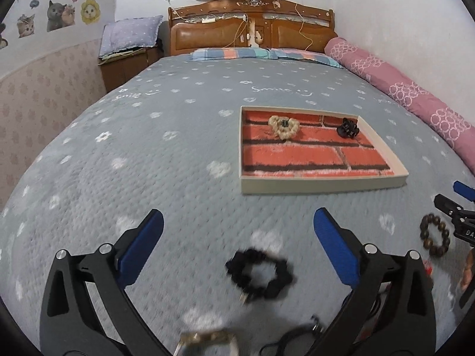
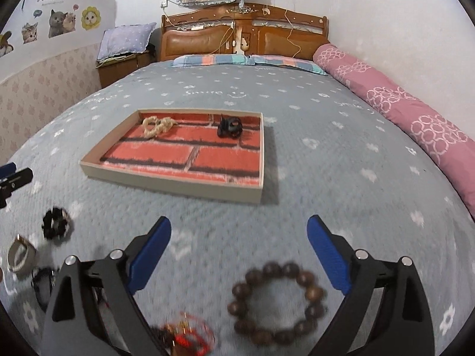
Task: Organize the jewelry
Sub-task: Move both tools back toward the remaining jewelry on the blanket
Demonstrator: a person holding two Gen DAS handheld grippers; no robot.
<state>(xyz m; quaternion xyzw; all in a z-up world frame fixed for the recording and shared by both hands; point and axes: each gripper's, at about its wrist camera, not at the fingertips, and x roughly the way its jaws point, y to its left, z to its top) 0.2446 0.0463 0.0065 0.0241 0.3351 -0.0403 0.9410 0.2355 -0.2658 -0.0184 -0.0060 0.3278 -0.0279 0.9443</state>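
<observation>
Jewelry tray (image 1: 322, 183) holds 2 pieces; left tool (image 1: 237, 231) and right tool (image 2: 239, 234) gape wide.

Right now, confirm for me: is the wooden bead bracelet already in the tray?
No, the wooden bead bracelet lies on the bedspread between the open right gripper fingers, well short of the tray.

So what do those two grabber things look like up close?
Both match. The left gripper and right gripper each have two black, triangle-shaped arms with cut-out holes and round silver bolts. Their fingers are flat bright-blue pads. In the left camera, the right one's side shows white lettering, too cut off to read. No sleeves or cables are clearly visible.
</observation>
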